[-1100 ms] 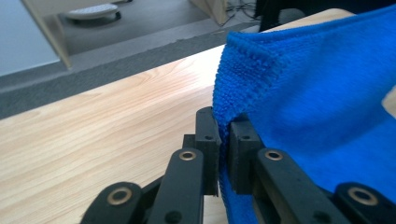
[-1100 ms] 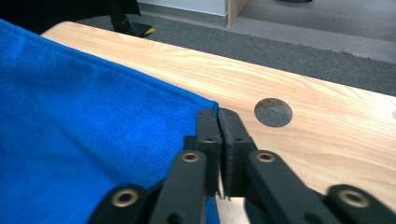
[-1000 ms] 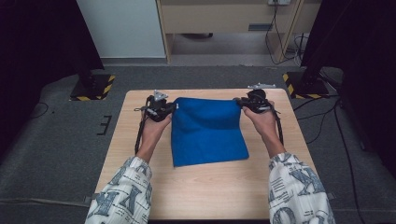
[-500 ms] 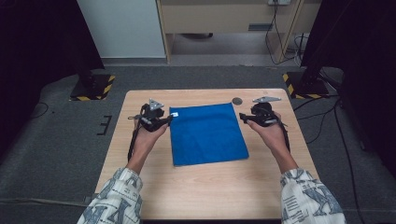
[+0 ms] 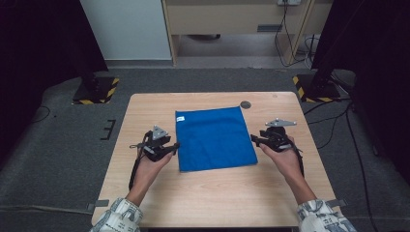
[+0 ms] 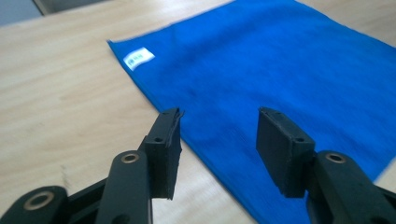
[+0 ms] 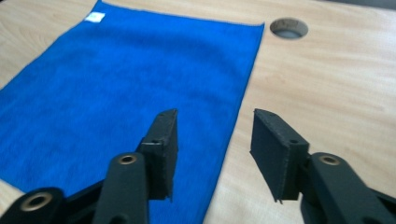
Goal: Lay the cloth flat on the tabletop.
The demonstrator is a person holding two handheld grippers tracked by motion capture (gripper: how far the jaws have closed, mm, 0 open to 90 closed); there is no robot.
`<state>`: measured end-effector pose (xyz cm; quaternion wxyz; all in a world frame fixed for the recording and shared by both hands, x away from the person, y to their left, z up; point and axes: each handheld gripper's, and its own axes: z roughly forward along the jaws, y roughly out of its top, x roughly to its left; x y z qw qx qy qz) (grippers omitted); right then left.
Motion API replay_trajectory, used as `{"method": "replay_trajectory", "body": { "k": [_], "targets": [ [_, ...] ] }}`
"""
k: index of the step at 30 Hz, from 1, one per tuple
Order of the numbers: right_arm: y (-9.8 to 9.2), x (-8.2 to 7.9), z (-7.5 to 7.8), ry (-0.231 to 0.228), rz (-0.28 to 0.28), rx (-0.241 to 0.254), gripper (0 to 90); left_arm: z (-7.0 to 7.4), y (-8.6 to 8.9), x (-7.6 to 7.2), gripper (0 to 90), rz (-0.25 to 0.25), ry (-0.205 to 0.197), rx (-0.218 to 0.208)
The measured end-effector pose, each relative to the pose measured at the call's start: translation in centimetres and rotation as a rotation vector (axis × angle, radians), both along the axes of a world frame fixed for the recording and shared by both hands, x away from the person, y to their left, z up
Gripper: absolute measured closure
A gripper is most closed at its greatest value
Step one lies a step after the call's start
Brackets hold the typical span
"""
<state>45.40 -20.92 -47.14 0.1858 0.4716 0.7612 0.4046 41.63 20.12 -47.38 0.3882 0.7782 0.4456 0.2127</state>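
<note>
Cloth (image 5: 215, 137) is lying flat in the middle of the table (image 5: 145, 111), one layer as far as I can tell, with its white tag (image 5: 181, 118) at the far left corner. The cable hole (image 5: 245, 104) in the tabletop sits just off the far right corner, not touching.

I've got a gripper at each side edge, down toward the near half. Left gripper (image 5: 175, 145) is right at the left edge, jaws partway apart and nothing between them; they've just been opening. From the left gripper view the edge runs across between the two jaws, but the pads are above it, not pinching. Right gripper (image 5: 253, 139) is just beside the right edge, also half open and empty, jaws having just closed in a bit. In the right gripper view the edge passes under the left jaw, bare wood under the other.

Why both at once: floppy fabric only stays square if both sides go together. My guess is the next grab is the near corners, so the tongs would need to slide toward me along the edges first. Main risk is pinching unevenly and skewing the thing.
</note>
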Motion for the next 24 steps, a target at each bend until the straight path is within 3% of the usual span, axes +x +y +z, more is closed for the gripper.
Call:
{"method": "replay_trajectory", "body": {
  "k": [11,15,24],
  "targets": [
    [-0.5,-2.7,-2.1,0.029,0.003,-0.001,55.8,-2.5,-0.4,-2.5,46.1,-0.038,0.045,-0.002],
    [-0.8,-3.3,-2.8,0.030,-0.002,-0.002,56.2,-2.9,-0.4,-3.3,44.2,-0.049,0.061,-0.016],
    [-0.4,-4.2,-4.4,0.078,0.008,0.004,53.8,-3.6,-0.5,-4.8,39.1,-0.063,0.082,-0.020]
  ]
}}
